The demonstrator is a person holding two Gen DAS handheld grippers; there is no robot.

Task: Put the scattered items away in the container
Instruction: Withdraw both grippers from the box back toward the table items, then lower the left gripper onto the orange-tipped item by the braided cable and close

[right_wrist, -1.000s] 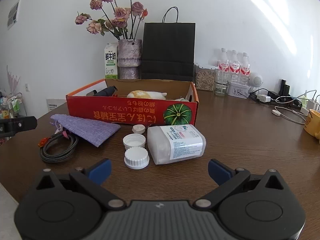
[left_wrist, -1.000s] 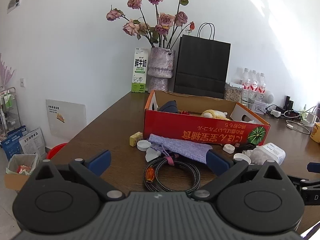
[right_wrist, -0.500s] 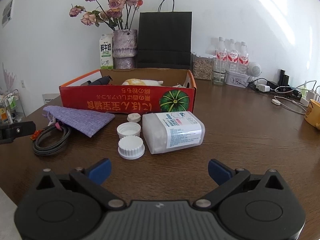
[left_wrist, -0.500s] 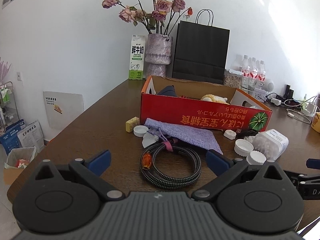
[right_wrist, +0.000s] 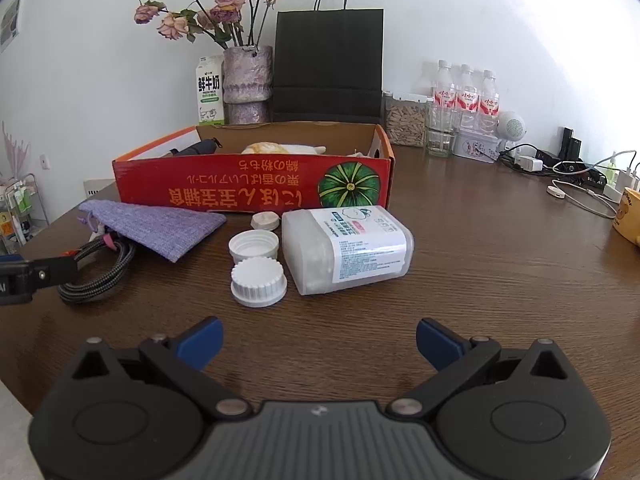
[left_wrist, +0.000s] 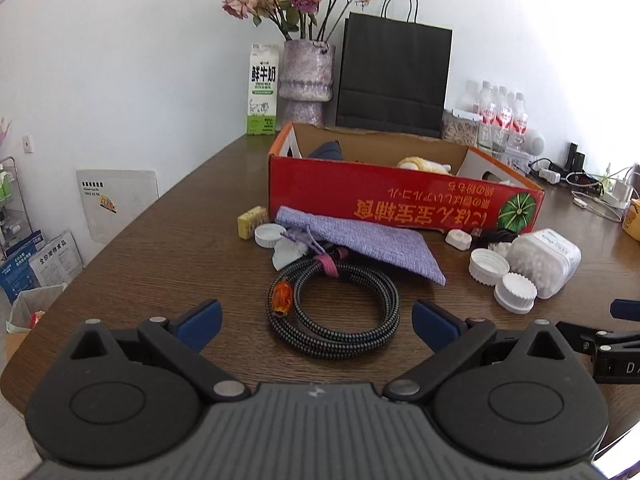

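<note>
I've brought my left gripper [left_wrist: 316, 318], jaws wide and empty, closer over the coiled cable [left_wrist: 332, 312] in front of the red box [left_wrist: 400, 200], ready to grab it.

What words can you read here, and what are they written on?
"鲜牛奶" and "FRESH MILK": milk carton.
Upside-down Japanese print beside a pumpkin picture: red box; too hard to read.
White bottle's label: too small.
Water bottle labels: blurred.
Wall panel: blurred.
</note>
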